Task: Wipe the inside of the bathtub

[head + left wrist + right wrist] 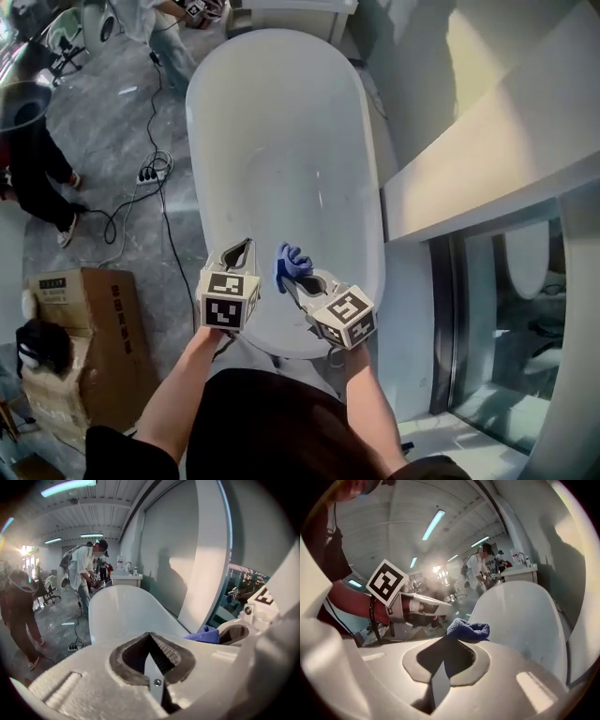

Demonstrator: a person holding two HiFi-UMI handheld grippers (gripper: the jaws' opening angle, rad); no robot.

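— Gripping a bunched blue cloth (292,262) at its very tips, your right tool (291,281) is clamped on the fabric over the near end of the white bathtub (281,131), just inside the near rim. Does the cloth touch the tub's surface?

— You cannot tell that from any view. The cloth bulges out past the jaw tips, with the bare inside of the tub running away behind it. Your left tool (246,246) is held level with it on the left, near the cloth but apart from it. Its jaws are pressed together with nothing between them. Both tools sit over the near rim, your forearms reaching in from below.

— And around the tub?

— On the grey floor (112,122), off the bathtub's left side, a power strip (150,174) lies among dark cables. A cardboard box (89,319) stands nearer you, by the left edge of the scene. One person in dark clothes (33,164) stands at that same edge. Another in a white top (86,571) is bent over something beyond the tub's far end, beside a white washstand (125,577). A pale ledge (487,159) runs along the tub's right side.
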